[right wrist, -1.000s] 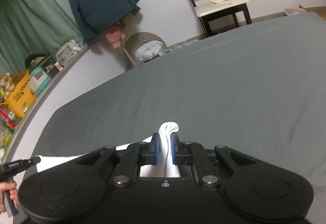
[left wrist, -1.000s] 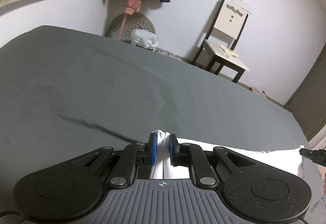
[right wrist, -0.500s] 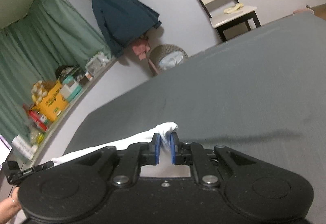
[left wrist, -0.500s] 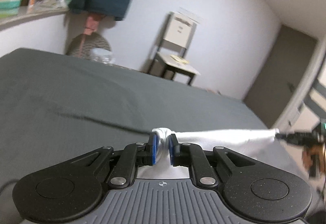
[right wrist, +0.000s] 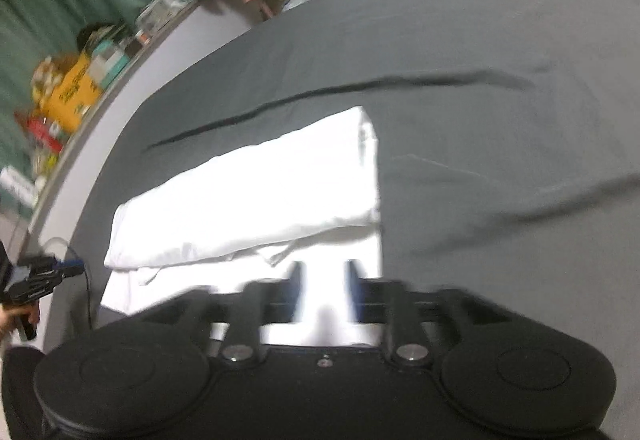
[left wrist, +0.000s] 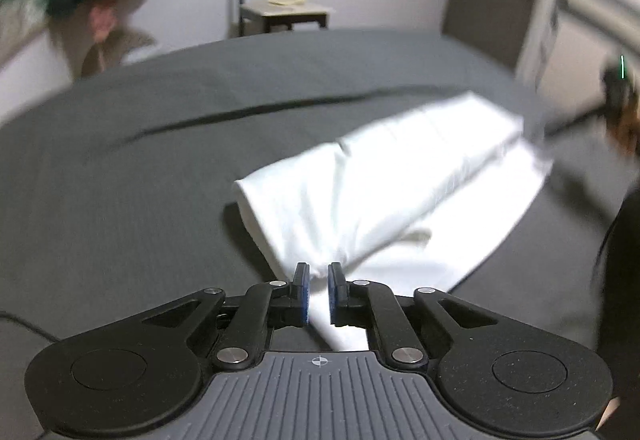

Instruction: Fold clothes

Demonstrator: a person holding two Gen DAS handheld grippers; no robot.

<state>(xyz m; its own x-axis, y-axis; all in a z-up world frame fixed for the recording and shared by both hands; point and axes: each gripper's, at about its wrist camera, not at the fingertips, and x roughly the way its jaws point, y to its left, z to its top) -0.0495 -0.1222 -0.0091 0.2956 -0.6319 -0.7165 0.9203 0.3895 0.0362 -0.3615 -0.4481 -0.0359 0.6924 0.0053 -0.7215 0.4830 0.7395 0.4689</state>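
The white cloth (left wrist: 400,175) now lies doubled over on the bed (left wrist: 120,179), the right gripper (right wrist: 323,290) having let go, jaws apart, while the left gripper (left wrist: 318,294) still pinches its corner, so one fold looks done.

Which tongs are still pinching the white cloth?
The left tongs: their blue tips squeeze a bunch of the white cloth. The right tongs stand open over it.

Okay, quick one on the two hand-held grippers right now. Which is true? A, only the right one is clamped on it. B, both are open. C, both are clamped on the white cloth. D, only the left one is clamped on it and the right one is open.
D: the left hand-held gripper pinches the white cloth, while the right hand-held gripper shows a wide gap between its fingers.
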